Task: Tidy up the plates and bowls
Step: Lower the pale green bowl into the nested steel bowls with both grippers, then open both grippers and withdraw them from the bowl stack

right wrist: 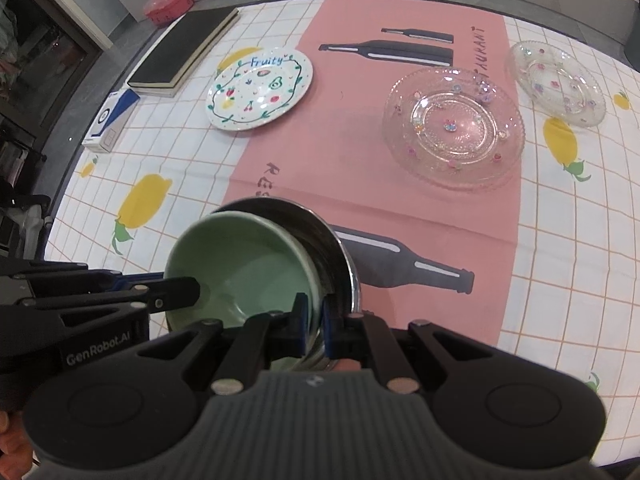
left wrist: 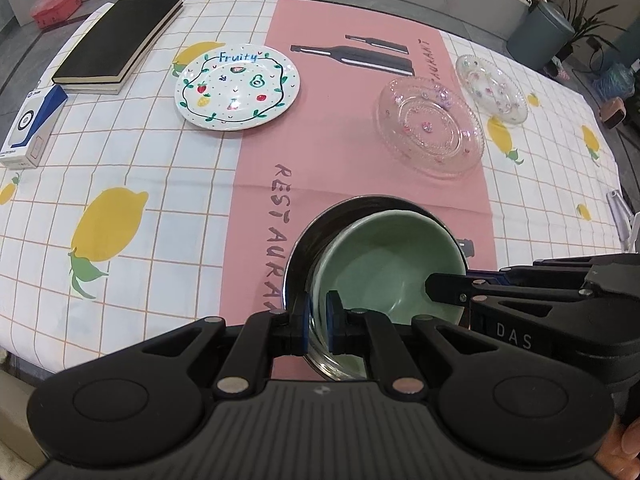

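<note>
With the pale green ceramic bowl point(left wrist: 384, 264) nested tilted inside the round stainless-steel bowl point(right wrist: 340, 264) near the table's front edge, and both rims pinched by the closed left gripper point(left wrist: 316, 320) and closed right gripper point(right wrist: 316, 324), the stack could be tipped or dropped if either thin-rim grip slips.

On the tablecloth point(left wrist: 168, 184), near its front edge, a bowl point(left wrist: 384, 264) sits inside a metal pot point(left wrist: 308, 248). Behind them to the left lies a plate point(left wrist: 237, 87), with a book point(left wrist: 120, 40) farther left and a box point(left wrist: 30, 128) in front of the book. Behind the pot to the right lies a glass dish point(left wrist: 430, 128), and a smaller glass dish point(left wrist: 492, 88) lies just beyond it, farther right.
</note>
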`<state>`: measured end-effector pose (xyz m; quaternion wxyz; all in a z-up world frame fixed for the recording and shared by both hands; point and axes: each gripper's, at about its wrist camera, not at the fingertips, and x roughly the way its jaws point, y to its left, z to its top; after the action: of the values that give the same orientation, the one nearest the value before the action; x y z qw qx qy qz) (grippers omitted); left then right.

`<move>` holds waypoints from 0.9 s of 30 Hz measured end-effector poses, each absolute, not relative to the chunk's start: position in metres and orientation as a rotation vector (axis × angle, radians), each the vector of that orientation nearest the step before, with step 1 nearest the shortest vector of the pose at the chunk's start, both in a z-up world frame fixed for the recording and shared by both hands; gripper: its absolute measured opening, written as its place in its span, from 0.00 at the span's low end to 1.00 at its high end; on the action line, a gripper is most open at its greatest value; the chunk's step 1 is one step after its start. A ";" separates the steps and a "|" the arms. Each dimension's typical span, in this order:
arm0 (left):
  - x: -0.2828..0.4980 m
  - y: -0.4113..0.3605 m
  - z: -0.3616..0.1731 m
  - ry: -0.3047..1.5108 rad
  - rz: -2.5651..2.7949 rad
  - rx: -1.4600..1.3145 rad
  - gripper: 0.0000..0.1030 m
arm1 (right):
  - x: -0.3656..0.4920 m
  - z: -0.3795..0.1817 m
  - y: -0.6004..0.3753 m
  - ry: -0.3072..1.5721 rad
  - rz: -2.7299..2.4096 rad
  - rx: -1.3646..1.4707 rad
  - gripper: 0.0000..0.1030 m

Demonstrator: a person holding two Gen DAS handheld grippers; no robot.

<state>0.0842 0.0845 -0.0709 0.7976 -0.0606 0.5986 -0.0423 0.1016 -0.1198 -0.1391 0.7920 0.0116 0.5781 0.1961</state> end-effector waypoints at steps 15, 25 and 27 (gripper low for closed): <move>0.088 0.080 -0.077 1.291 -0.087 -0.092 0.11 | 0.107 -0.145 -0.118 1.259 0.430 0.021 0.11; 0.089 0.079 -0.065 1.261 -0.092 -0.087 0.15 | 0.104 -0.133 -0.121 1.226 0.452 0.019 0.19; 0.087 0.078 -0.060 1.249 -0.092 -0.073 0.18 | 0.103 -0.129 -0.122 1.215 0.459 0.016 0.21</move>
<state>0.0875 0.0782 -0.0604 0.8096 -0.0342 0.5844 -0.0428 0.1026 -0.1218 -0.1287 0.7965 0.0076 0.5656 0.2136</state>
